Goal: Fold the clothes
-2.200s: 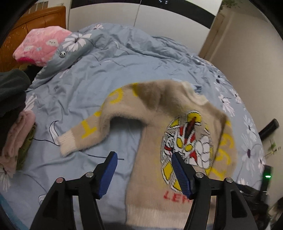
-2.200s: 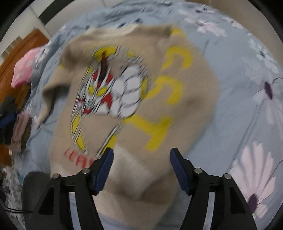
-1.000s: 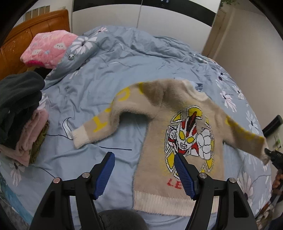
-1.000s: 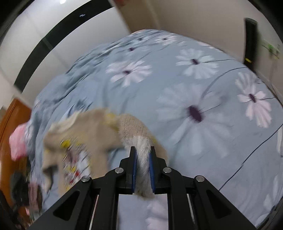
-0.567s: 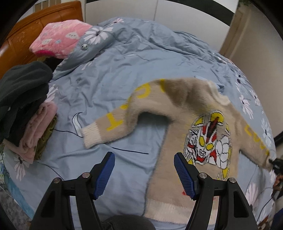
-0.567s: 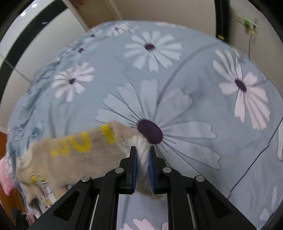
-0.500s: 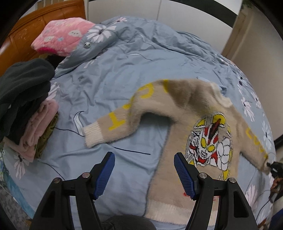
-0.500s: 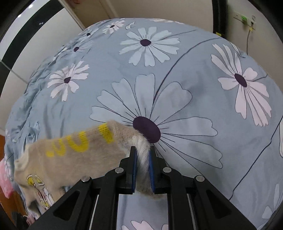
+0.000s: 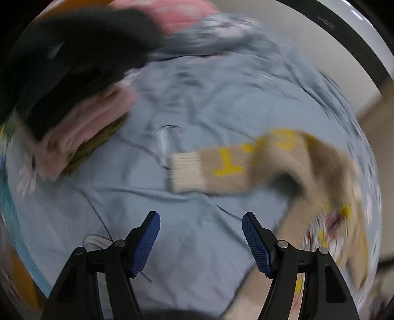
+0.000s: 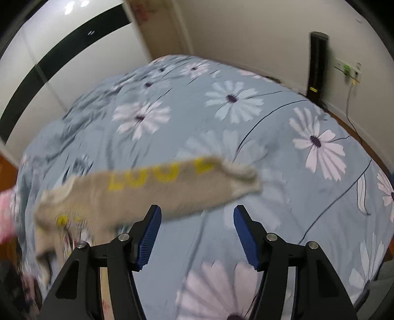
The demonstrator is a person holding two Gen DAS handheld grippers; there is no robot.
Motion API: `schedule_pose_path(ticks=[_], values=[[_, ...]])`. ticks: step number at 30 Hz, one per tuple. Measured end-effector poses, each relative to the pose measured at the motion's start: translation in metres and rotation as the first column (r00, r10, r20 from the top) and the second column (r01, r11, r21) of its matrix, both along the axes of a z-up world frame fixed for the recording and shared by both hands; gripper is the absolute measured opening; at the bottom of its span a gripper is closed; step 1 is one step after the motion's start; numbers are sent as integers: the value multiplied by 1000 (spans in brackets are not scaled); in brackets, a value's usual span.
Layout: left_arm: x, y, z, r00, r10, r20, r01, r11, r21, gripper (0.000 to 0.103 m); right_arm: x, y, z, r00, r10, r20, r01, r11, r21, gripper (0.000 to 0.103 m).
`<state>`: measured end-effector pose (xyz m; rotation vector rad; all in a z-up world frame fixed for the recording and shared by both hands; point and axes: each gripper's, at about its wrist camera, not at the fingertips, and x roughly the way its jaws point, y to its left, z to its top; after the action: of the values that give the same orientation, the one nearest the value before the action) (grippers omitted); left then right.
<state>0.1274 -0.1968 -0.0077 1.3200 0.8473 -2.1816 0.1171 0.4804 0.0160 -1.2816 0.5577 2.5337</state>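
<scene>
Nearest the left wrist camera, the left gripper [image 9: 200,242] hangs over bare blue bedding with its jaws spread wide and nothing between the blue pads [image 9: 145,242]. Just beyond it on the floral duvet [image 9: 128,197] lies the beige sweater [image 9: 327,177], its near sleeve stretched out to the left, with a pale ribbed cuff [image 9: 188,172] and yellow letters along the arm. The sweater's body runs down the right side of that view, its printed front blurred. Farther off at the upper left sits a pile of clothes [image 9: 81,105]: a dark garment on top, pink fabric under it, something olive at the bottom. A pink item [image 9: 170,12] shows at the top edge, heavily blurred.

Over on the other side, the right gripper [image 10: 197,236] is likewise wide open and empty, its pads [image 10: 246,237] above the duvet [image 10: 320,147]. Just past its fingertips the sweater's other sleeve [image 10: 157,189] lies across the bedding, cuff end pointing right, apart from both pads; whether it rests fully flat cannot be told through the blur. Beyond the bed stand a cream wall, a dark upright tower [image 10: 317,66] and a wall socket [image 10: 347,69] with a green light.
</scene>
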Motion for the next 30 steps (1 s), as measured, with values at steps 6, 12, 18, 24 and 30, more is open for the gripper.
schedule_pose_path(ticks=[6, 12, 18, 24, 30], values=[[-20, -20, -50, 985, 170, -2, -169, 980, 103, 71, 4, -54, -3, 996, 79, 37, -78, 997, -30, 62], [-39, -38, -99, 970, 243, -10, -234, 942, 240, 63, -3, -86, 3, 992, 110, 65, -110, 994, -6, 62], [-40, -49, -113, 946, 318, -54, -287, 907, 308, 54, -10, -101, 1, 989, 108, 104, -109, 994, 2, 62], [-46, -39, -96, 966, 248, -71, -224, 944, 243, 22, -14, -116, -3, 984, 141, 111, -140, 990, -18, 62], [-52, -10, -32, 987, 85, -134, -83, 996, 19, 14, -8, -119, 1, 985, 155, 79, -152, 988, -39, 62]])
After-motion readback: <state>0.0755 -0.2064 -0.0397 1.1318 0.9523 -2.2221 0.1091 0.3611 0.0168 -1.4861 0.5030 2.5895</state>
